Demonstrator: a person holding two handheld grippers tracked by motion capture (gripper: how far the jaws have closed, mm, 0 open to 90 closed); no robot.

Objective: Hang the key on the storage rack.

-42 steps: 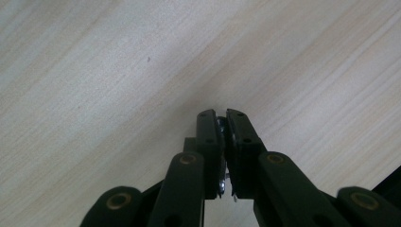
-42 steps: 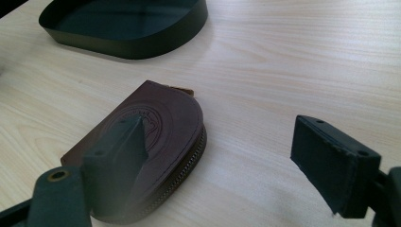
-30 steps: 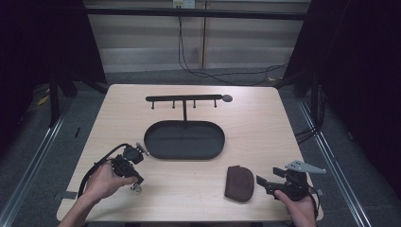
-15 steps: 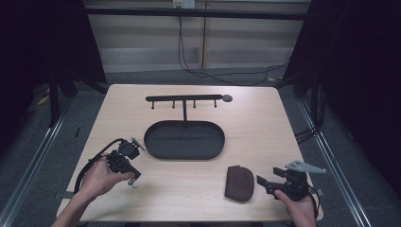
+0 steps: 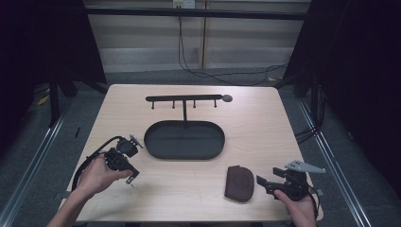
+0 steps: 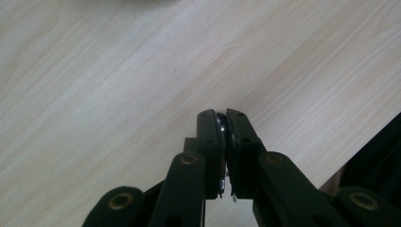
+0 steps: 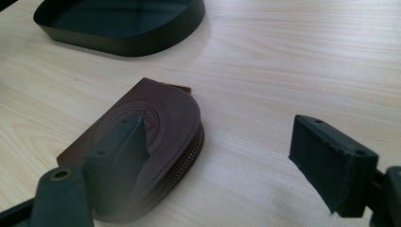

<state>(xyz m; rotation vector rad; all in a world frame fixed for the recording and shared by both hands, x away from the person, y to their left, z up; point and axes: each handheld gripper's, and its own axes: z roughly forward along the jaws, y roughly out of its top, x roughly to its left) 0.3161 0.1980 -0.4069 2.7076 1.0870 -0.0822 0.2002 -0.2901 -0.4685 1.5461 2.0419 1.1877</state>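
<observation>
We start with the small metal piece pinched in the left tool — a thin, shiny sliver, probably a key or a ring, though too little of it shows to say which. In the left tool's view its jaws are pressed together on it, with only a bright edge peeking out between the pads. In the high view something small dangles just below that tool, over bare tabletop to the left of the dark oval tray.

The grip is our main worry: so little metal sits between the pads that a quick swing or a tilt could let it twist and slip out (and a small piece would bounce or skid on the smooth wood). If it is meant for the hook rack behind the tray, a loose dangling part could snag a peg or miss it.

The right tool sits with its jaws wide apart just beside the brown leather pouch — one pad hovers over it. A careless close could shove the pouch toward the near edge instead of gripping it.
</observation>
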